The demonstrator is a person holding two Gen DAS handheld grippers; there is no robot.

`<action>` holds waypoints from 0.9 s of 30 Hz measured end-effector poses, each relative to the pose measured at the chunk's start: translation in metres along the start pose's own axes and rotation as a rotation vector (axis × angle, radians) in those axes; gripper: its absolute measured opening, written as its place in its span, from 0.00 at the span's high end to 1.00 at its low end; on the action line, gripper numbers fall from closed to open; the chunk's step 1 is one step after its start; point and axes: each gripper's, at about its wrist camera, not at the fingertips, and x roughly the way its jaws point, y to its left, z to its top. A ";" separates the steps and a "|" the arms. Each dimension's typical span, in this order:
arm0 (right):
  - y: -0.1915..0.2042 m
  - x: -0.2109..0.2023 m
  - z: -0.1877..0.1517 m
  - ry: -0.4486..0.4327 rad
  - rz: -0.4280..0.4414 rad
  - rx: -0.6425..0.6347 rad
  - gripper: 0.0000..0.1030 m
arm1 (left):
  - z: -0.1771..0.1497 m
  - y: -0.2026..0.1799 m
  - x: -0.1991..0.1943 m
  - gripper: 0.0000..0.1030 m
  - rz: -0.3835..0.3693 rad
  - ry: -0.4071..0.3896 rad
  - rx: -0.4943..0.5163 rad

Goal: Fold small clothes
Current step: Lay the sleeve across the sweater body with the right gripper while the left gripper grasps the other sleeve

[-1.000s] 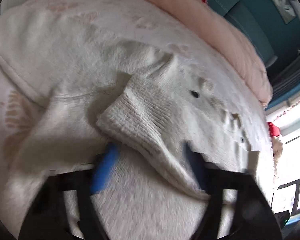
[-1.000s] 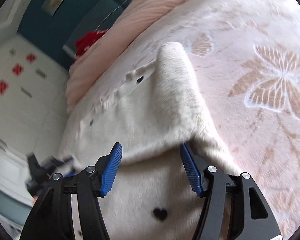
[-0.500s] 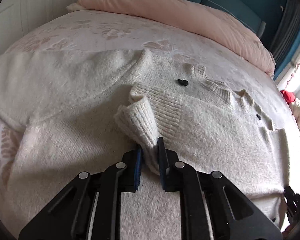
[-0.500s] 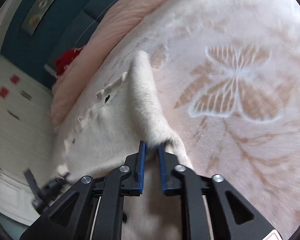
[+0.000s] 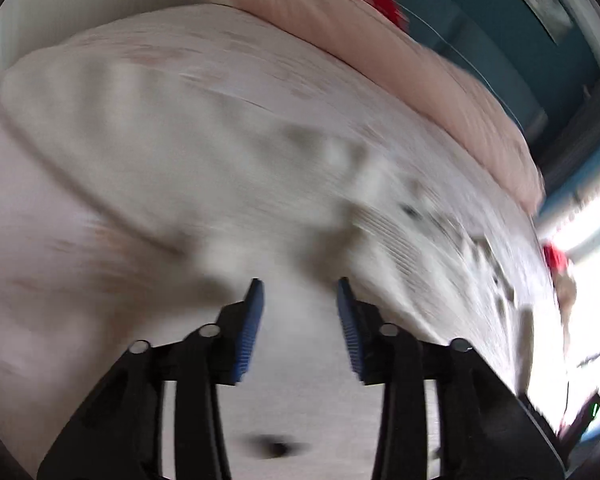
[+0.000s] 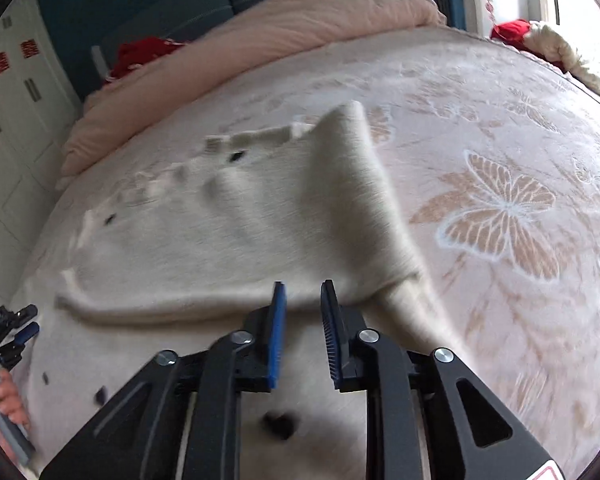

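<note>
Cream knit sweater (image 6: 228,240) spread on butterfly-print bed (image 6: 500,208), pink duvet (image 6: 300,28) behind; left gripper (image 5: 300,308) and right gripper (image 6: 303,312) jaws just opened, released, nothing between.

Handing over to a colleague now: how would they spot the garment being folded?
Look at the big bed with the pink butterfly blanket. Spread across its near side lies a fuzzy cream cardigan, one flap folded over. Small dark heart buttons set it apart from the plain pink duvet behind.

1 cream sweater (image 6: 228,220); 1 butterfly-print bedspread (image 6: 500,208); 1 pink duvet (image 6: 284,36); 2 grippers: left (image 5: 299,294), right (image 6: 303,294).
</note>
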 end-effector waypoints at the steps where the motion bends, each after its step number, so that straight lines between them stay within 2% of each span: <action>1: 0.008 -0.005 -0.009 -0.012 -0.009 -0.028 0.75 | 0.007 0.018 -0.007 0.54 0.020 -0.018 -0.029; 3: 0.025 -0.006 -0.032 -0.025 -0.020 -0.090 0.70 | 0.033 0.076 -0.024 0.49 0.112 -0.067 -0.126; 5: 0.039 0.007 -0.052 0.009 -0.033 -0.125 0.61 | 0.058 0.125 -0.038 0.48 0.180 -0.105 -0.222; 7: 0.046 0.009 -0.057 -0.007 -0.075 -0.171 0.56 | 0.084 0.168 -0.049 0.47 0.235 -0.153 -0.283; 8: 0.048 0.012 -0.057 -0.003 -0.085 -0.182 0.53 | 0.100 0.191 -0.055 0.46 0.288 -0.189 -0.315; 10: 0.050 0.014 -0.060 -0.011 -0.107 -0.202 0.52 | 0.124 0.224 -0.060 0.45 0.353 -0.233 -0.369; 12: 0.054 0.016 -0.064 -0.028 -0.131 -0.224 0.51 | 0.146 0.255 -0.055 0.46 0.393 -0.237 -0.437; 13: 0.056 0.016 -0.066 -0.032 -0.138 -0.231 0.51 | 0.150 0.261 -0.052 0.49 0.399 -0.233 -0.461; 15: 0.057 0.017 -0.067 -0.044 -0.146 -0.235 0.50 | 0.161 0.274 -0.037 0.70 0.367 -0.186 -0.488; 16: 0.058 0.018 -0.068 -0.047 -0.149 -0.237 0.50 | 0.165 0.276 -0.031 0.87 0.355 -0.163 -0.486; 17: 0.058 0.019 -0.069 -0.050 -0.152 -0.239 0.50 | 0.169 0.275 -0.028 0.96 0.330 -0.158 -0.479; 19: 0.060 0.019 -0.070 -0.054 -0.158 -0.244 0.50 | 0.172 0.261 -0.030 0.97 0.346 -0.185 -0.454; 22: 0.059 0.021 -0.071 -0.060 -0.152 -0.237 0.49 | 0.174 0.218 -0.051 0.98 0.285 -0.260 -0.353; 24: 0.058 0.022 -0.071 -0.063 -0.144 -0.231 0.49 | 0.175 0.168 -0.067 0.98 0.220 -0.286 -0.241; 27: 0.056 0.022 -0.071 -0.066 -0.133 -0.221 0.49 | 0.161 0.074 -0.088 0.99 0.078 -0.301 -0.071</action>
